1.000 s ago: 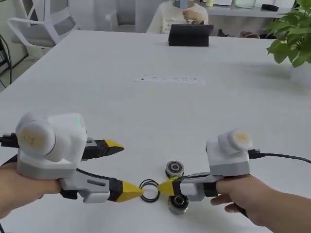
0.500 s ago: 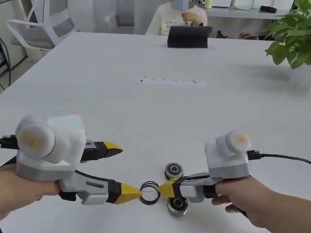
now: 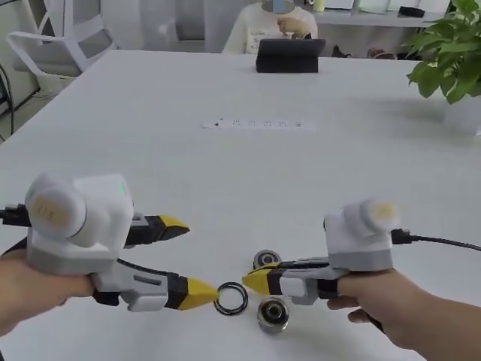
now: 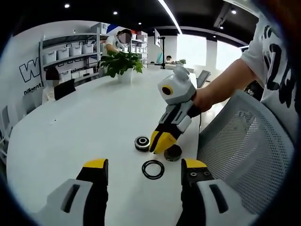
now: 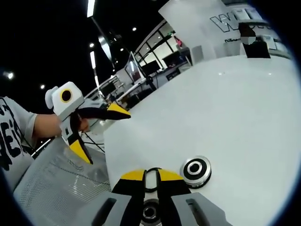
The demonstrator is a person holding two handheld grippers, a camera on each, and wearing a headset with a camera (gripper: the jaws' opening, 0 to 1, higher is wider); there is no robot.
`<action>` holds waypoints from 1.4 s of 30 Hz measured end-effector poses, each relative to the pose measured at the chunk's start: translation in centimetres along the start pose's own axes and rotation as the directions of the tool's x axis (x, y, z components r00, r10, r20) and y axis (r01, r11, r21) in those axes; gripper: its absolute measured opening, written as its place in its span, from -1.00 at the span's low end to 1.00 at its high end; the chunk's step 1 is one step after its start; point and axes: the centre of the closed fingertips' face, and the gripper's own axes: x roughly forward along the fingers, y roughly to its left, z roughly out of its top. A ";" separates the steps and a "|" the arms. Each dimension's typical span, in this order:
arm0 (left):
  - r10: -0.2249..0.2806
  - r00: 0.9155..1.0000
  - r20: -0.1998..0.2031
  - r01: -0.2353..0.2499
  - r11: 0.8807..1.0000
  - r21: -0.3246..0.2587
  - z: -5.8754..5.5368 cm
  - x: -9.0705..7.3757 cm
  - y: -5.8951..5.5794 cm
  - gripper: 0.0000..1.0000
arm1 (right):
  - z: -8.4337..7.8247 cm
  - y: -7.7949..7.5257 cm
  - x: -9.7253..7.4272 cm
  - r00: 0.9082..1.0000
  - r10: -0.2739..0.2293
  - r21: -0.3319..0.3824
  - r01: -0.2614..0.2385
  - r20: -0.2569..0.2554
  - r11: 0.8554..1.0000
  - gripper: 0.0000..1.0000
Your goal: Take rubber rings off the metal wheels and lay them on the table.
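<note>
Where legible, wall lettering (image 4: 29, 71) "W"; rubber rings (image 3: 231, 298) flat on table (image 3: 225, 173).

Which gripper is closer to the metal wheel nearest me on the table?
Right. The right gripper sits right beside the near wheel, on its far side. The left gripper is further to the left, with the rubber ring between it and that wheel.

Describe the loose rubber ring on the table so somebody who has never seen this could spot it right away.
On the big white table, look at the near edge, between the tips of the left gripper and the right gripper. The black rubber ring lies flat there beside two metal wheels; unlike those thick, shiny wheels, it is a thin, open black hoop.
</note>
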 end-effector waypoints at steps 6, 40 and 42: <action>0.001 1.000 0.002 -0.001 1.000 -0.001 0.3 0.2 0.2 0.20 | 1.1 0.0 -0.7 0.999 -0.003 -0.012 0.004 0.053 1.000 -0.87; -0.014 1.000 0.019 0.014 1.000 0.003 2.2 3.3 0.7 0.14 | 2.9 -4.4 -4.9 0.966 -0.171 -0.055 0.185 0.194 0.981 -0.68; -0.013 1.000 0.019 0.013 1.000 0.000 2.2 3.5 0.8 0.14 | 2.8 -4.6 -5.1 0.965 -0.181 -0.066 0.197 0.190 0.978 -0.66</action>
